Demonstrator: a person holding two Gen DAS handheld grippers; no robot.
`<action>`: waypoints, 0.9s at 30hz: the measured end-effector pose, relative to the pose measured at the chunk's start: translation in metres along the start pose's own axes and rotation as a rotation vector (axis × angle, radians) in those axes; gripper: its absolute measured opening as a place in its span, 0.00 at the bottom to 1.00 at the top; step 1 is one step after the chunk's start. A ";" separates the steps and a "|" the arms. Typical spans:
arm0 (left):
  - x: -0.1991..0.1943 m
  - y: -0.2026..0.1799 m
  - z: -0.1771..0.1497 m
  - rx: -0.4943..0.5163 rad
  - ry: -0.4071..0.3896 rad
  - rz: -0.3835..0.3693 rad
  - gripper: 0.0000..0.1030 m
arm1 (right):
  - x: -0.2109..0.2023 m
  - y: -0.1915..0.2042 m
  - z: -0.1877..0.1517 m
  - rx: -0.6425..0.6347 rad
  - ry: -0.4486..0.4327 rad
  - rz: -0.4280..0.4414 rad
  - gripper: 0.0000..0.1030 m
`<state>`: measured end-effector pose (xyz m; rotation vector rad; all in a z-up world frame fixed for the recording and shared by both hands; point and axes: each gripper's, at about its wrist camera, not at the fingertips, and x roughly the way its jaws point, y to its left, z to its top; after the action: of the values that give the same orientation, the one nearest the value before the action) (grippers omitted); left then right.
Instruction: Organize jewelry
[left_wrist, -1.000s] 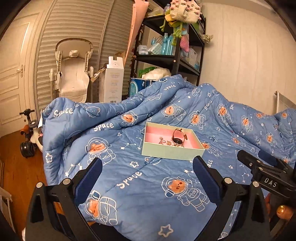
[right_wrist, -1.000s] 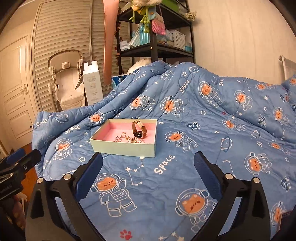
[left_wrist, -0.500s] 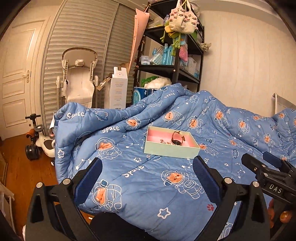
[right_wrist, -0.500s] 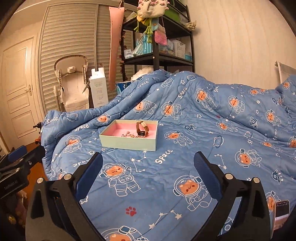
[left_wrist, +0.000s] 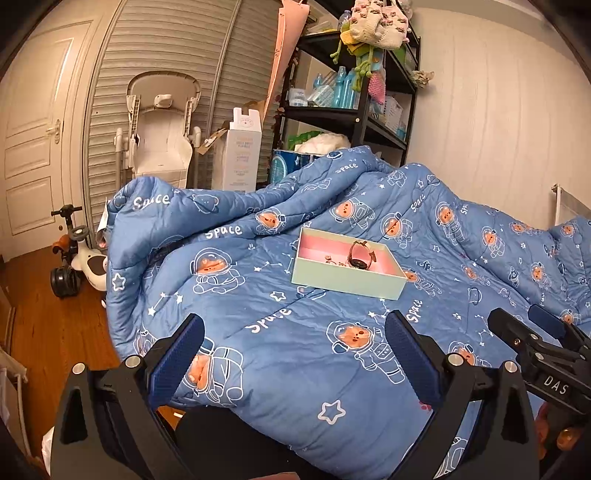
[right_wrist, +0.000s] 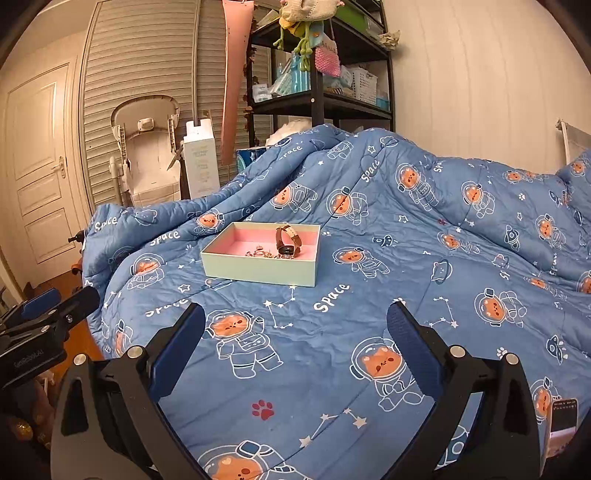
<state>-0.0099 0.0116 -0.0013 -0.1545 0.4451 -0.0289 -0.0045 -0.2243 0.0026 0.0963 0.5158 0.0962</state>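
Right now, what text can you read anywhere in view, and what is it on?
"Space": printed repeatedly on the blue quilt.
"DAS": white label on the right gripper.
White carton by the shelf: print too blurred.
Left gripper label: too small to read.

A bed is covered by a big blue blanket (right_wrist: 388, 229) with little space bears, stars and the word "Space" printed on it. The blanket is bunched up into a hump at the far side and hangs down over the near edge. A pale green box (right_wrist: 258, 271) with a pink inside is set flat on the blanket, near the middle. A watch (right_wrist: 287, 242) and some small shiny pieces (right_wrist: 260, 253) are kept inside the box. A phone (right_wrist: 561, 419) is seen at the blanket's near right edge.
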 end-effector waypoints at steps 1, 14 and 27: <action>0.001 0.000 0.000 -0.001 0.005 0.003 0.94 | 0.000 0.000 0.000 0.000 0.001 0.000 0.94; -0.001 -0.004 -0.002 0.022 0.001 0.007 0.94 | 0.004 0.001 -0.001 -0.005 0.000 -0.009 0.94; 0.001 -0.008 -0.003 0.036 0.006 0.000 0.94 | 0.004 0.001 -0.003 0.001 0.005 -0.009 0.94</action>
<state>-0.0104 0.0035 -0.0032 -0.1188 0.4503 -0.0372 -0.0023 -0.2222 -0.0016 0.0942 0.5208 0.0872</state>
